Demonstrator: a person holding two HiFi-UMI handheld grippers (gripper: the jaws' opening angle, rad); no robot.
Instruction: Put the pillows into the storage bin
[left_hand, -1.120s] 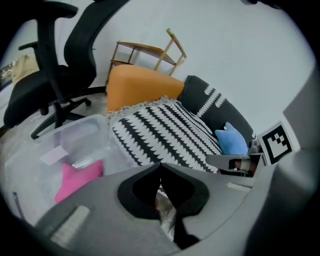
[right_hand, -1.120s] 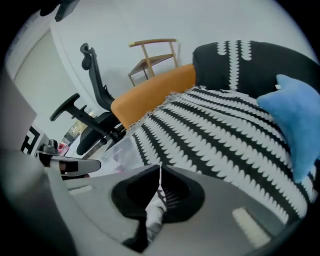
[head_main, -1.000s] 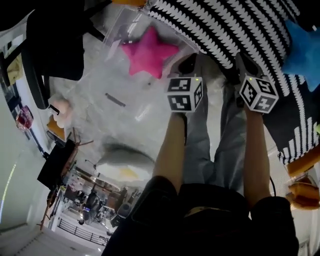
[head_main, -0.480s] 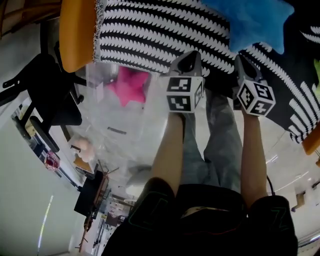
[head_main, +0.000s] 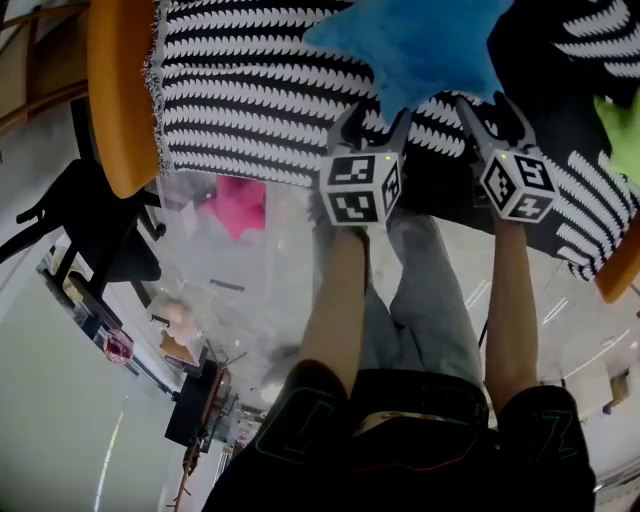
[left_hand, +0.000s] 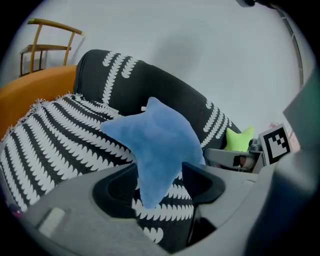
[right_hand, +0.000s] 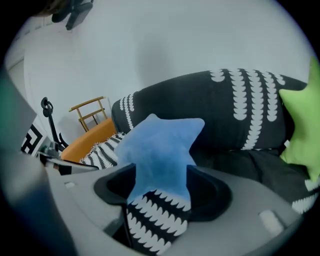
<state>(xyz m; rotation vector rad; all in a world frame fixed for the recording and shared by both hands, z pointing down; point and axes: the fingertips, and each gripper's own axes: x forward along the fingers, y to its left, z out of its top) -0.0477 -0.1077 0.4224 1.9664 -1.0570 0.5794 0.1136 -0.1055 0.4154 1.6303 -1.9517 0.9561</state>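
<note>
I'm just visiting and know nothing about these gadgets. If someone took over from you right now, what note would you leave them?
Left gripper: open, its jaws have just been opening; a tip of the blue star pillow shows between them, not gripped.
Right gripper: the same, open at that pillow.
The blue star pillow lies on the striped throw; the green star pillow is further right.
Done: the pink star pillow appears to be in the clear storage bin.
Left: blue and green.

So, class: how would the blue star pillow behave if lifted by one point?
The blue pillow looks plush and puffy, so it is probably light and squashy. Its star points taper thin, so a held tip would likely flop. Fuzzy fabric should resist slipping.
</note>
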